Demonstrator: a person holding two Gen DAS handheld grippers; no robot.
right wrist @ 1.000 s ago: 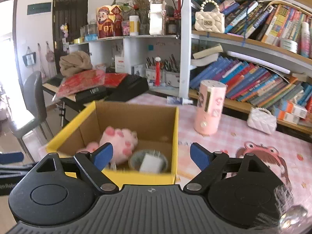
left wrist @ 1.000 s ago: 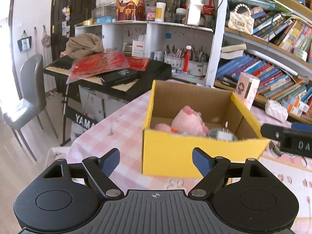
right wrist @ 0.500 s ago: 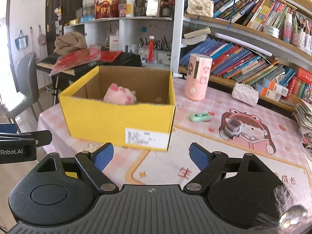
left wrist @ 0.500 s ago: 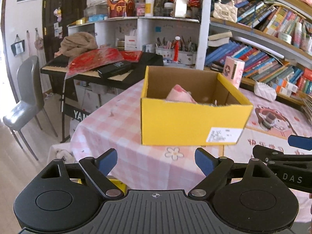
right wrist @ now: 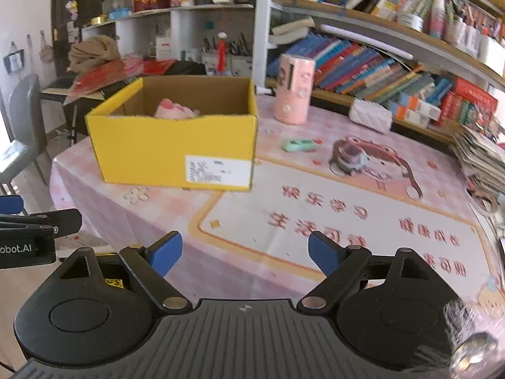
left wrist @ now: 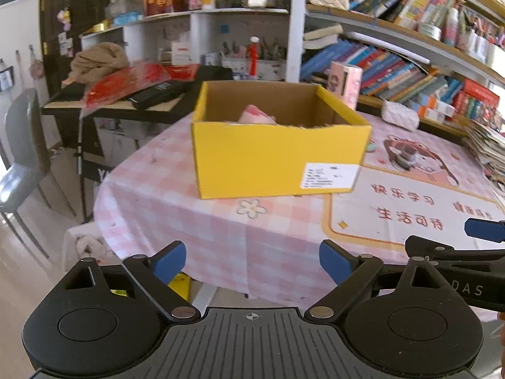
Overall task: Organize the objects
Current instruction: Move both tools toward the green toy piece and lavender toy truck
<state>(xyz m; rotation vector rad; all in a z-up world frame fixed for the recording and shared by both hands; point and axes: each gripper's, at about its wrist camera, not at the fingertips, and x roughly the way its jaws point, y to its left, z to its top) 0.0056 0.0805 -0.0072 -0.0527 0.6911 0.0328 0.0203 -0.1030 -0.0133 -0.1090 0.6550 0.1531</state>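
Pink-checked worktop [left wrist: 195, 221] ahead of my jaws; both sets spreading, nothing between them, yellow box [left wrist: 277, 164] well beyond.

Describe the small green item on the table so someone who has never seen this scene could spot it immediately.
Start at the yellow cardboard box on the pink checked tablecloth. Just right of the box's right corner, in front of the tall pink cylinder, lies the small mint-green item, flat on the cloth. It is the only green thing there; the toy farther right is grey and purple.
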